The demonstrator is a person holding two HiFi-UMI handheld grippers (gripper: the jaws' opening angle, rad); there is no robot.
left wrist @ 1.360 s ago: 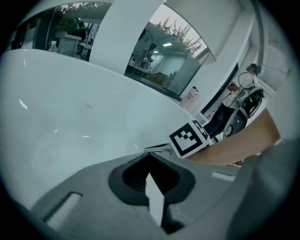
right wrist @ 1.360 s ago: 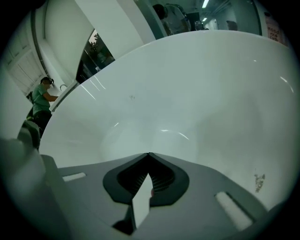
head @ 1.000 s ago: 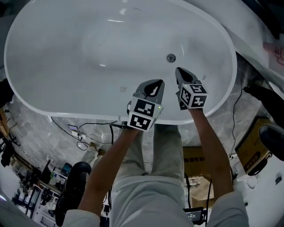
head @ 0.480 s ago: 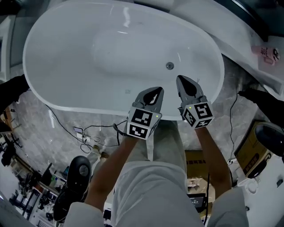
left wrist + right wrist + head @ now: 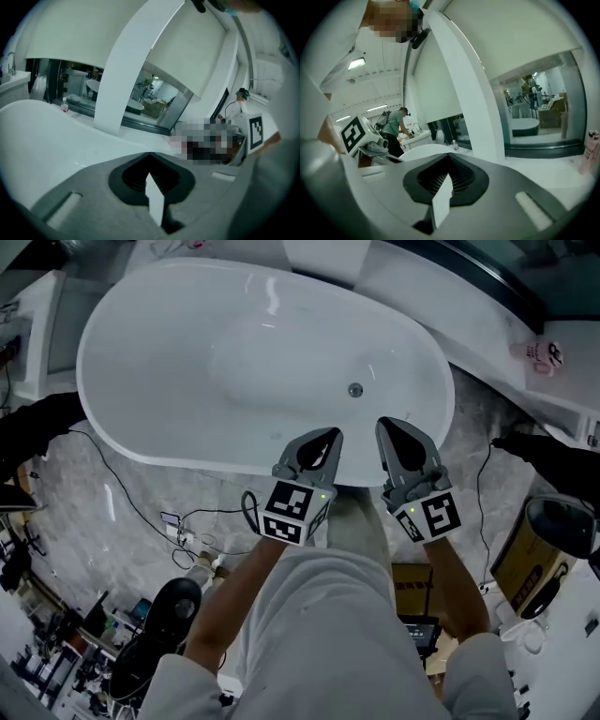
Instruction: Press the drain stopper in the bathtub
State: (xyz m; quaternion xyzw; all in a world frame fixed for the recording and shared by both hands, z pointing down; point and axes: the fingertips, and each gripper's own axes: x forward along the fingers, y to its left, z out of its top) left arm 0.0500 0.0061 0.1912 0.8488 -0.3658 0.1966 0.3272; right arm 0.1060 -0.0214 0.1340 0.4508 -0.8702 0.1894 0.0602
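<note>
The white oval bathtub lies below me in the head view, with the small round metal drain stopper on its floor towards the right end. Both grippers hang high above the tub's near rim, well clear of the stopper. My left gripper is shut with nothing in it, and its own view shows the grey jaws meeting over the pale tub rim. My right gripper is shut and empty too. It points nearly level, so its own view shows the jaws against the showroom rather than the tub.
Cables trail over the marble floor by the tub's near side. A pink bottle stands on the white ledge at the right. A yellow box and a round bin sit at the right. A person stands in the distance.
Both grippers have lifted up and away from the tub, which now looks smaller and farther below. The right gripper has tilted towards level and rolled. Both stay shut.
</note>
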